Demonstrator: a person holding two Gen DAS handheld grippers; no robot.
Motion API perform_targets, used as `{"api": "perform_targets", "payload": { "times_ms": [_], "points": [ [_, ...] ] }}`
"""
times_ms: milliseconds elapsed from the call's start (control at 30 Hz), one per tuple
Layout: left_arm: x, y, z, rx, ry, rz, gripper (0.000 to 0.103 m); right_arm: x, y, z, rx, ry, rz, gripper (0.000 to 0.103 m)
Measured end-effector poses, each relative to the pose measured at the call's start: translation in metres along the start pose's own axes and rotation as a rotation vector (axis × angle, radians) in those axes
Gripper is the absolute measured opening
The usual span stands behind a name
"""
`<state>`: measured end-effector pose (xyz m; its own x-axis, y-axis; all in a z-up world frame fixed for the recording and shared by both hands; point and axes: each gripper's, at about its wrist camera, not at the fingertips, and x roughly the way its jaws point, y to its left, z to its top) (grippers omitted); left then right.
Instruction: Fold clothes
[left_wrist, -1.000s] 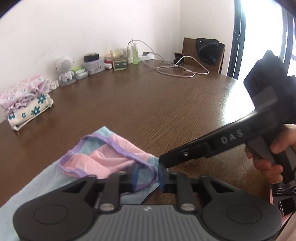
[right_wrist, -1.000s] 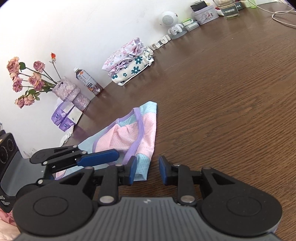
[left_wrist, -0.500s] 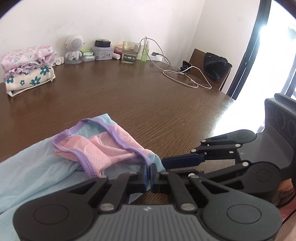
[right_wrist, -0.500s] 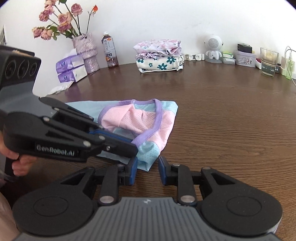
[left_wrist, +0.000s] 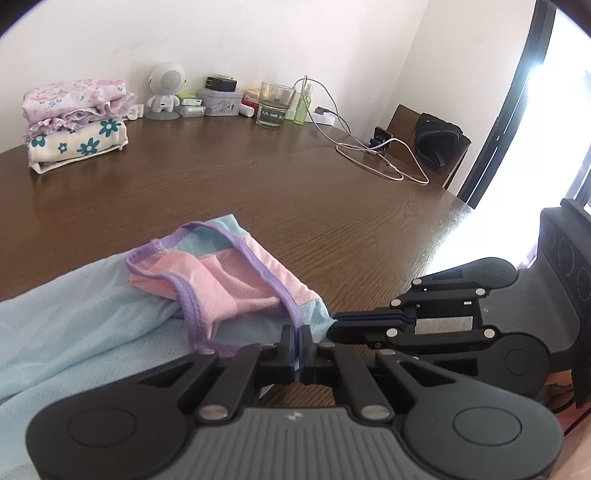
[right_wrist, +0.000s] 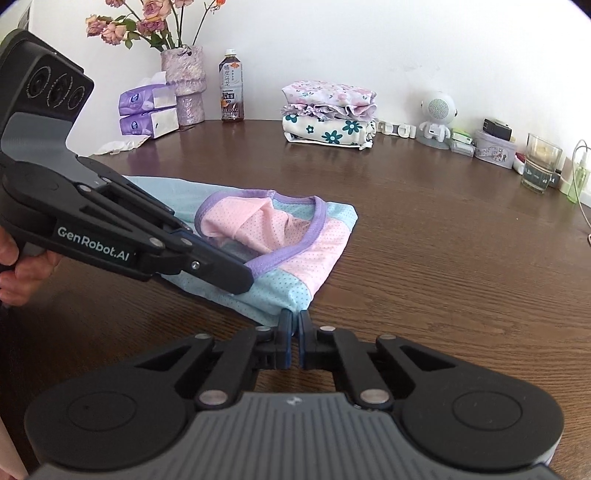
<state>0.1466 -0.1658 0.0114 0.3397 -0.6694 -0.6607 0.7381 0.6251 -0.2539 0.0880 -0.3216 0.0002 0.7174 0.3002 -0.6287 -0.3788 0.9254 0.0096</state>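
Brown wooden table (left_wrist: 332, 206) bore a blue-and-pink mesh garment (left_wrist: 221, 288). Left gripper (left_wrist: 298, 334) and right gripper (right_wrist: 294, 318) each pinched its near hem, jaws closed.

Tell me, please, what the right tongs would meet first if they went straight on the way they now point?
The right tongs are already shut on a corner of the blue and pink garment, so they would push into it; past that lies bare table.

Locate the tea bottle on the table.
In the right wrist view the tea bottle stands upright at the table's far edge by the wall, just right of the flower vase and left of the folded stack.
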Motion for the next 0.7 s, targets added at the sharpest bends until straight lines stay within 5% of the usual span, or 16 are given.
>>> {"api": "perform_targets", "payload": {
  "times_ms": [200,400,533,700],
  "points": [
    [0.002,-0.003,-0.002,0.016,0.016,0.018,0.003,-0.001,0.002,-0.001,-0.010,-0.009,-0.004,0.005],
    [-0.001,-0.011,-0.003,0.041,0.010,0.043,0.017,-0.004,0.003,-0.003,-0.011,-0.017,0.002,0.009],
    [-0.015,-0.022,0.001,0.100,-0.039,0.084,0.036,-0.003,0.002,-0.003,-0.013,-0.016,0.005,0.009],
    [-0.038,-0.022,0.008,0.117,-0.149,0.174,0.037,-0.003,0.002,-0.004,-0.012,-0.017,0.011,0.009]
  ]
}}
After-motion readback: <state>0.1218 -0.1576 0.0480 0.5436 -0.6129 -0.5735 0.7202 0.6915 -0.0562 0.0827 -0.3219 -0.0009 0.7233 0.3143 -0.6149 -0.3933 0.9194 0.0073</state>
